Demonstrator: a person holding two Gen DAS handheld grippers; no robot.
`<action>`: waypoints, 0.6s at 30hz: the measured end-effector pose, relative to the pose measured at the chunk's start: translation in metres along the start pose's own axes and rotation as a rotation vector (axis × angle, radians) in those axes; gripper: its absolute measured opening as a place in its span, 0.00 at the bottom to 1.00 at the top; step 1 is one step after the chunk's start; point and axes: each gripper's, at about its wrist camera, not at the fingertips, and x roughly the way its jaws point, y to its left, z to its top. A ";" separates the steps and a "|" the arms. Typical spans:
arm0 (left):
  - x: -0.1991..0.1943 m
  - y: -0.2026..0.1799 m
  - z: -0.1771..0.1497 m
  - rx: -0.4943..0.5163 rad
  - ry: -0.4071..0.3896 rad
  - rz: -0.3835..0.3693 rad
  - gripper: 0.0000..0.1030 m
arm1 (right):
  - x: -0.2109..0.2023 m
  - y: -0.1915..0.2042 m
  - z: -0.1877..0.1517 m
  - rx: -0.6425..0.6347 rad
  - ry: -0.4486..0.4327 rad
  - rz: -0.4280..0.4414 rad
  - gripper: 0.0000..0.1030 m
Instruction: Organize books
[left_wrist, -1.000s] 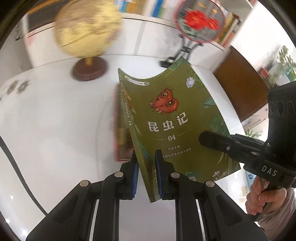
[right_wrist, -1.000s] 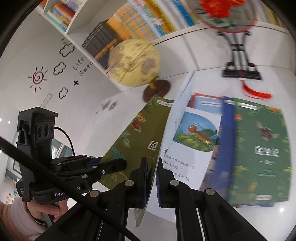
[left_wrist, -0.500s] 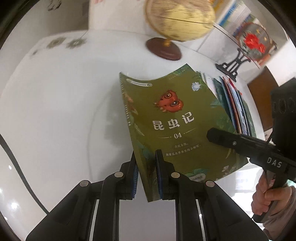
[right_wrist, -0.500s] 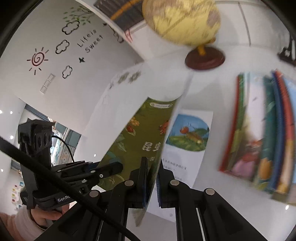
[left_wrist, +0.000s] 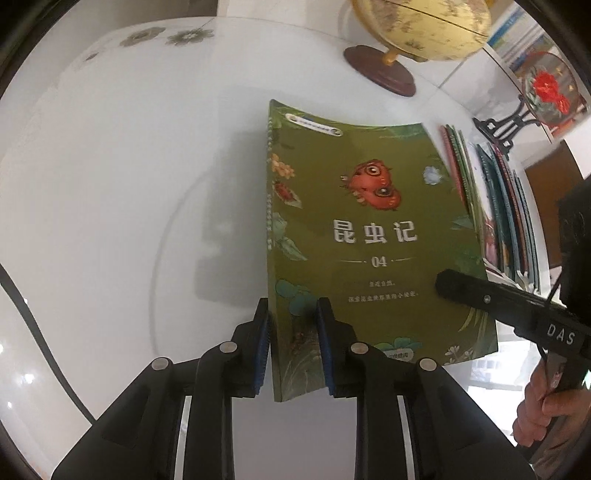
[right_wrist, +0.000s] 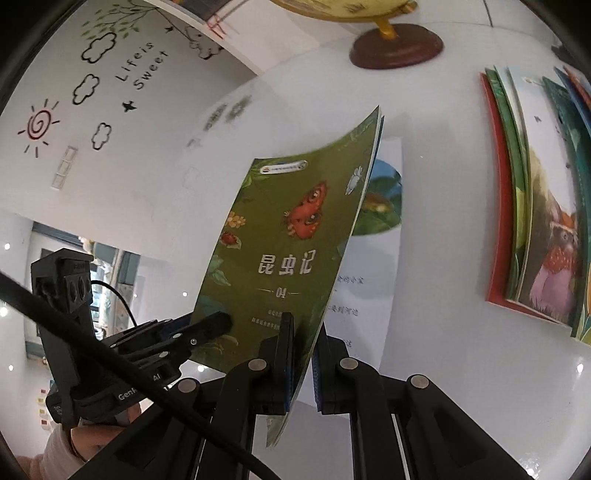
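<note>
Though the fisheye rims cut off the globe (left_wrist: 424, 26) above its dark wooden foot and crop the row of books (right_wrist: 535, 206) at the right edge, the green book (left_wrist: 365, 236) shows almost whole. Its small print is too blurred to read, and the white page under its lifted cover appears only in part in the right wrist view. It is a thin, glossy paperback with a red insect and white title, its cover bowed over the shiny white table (left_wrist: 122, 192). Its spine corner stands between the blue ribbed pads of the left gripper (left_wrist: 293, 347), whose jaws have just been opening, with a sliver of gap on either side. The right gripper (right_wrist: 301, 363) is clamped on the cover's lower edge, near the open side. Beside the book to its right, the other books stand on edge, well apart from both grippers.
</note>
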 end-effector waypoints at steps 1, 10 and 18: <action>0.001 0.001 0.000 0.000 -0.001 0.017 0.20 | 0.002 0.001 0.000 -0.001 0.002 -0.006 0.08; 0.008 0.001 -0.001 0.026 0.006 0.058 0.21 | 0.011 -0.003 -0.002 0.034 0.036 -0.033 0.11; 0.003 0.003 0.001 0.024 0.012 0.084 0.21 | 0.015 -0.011 -0.006 0.074 0.053 -0.061 0.20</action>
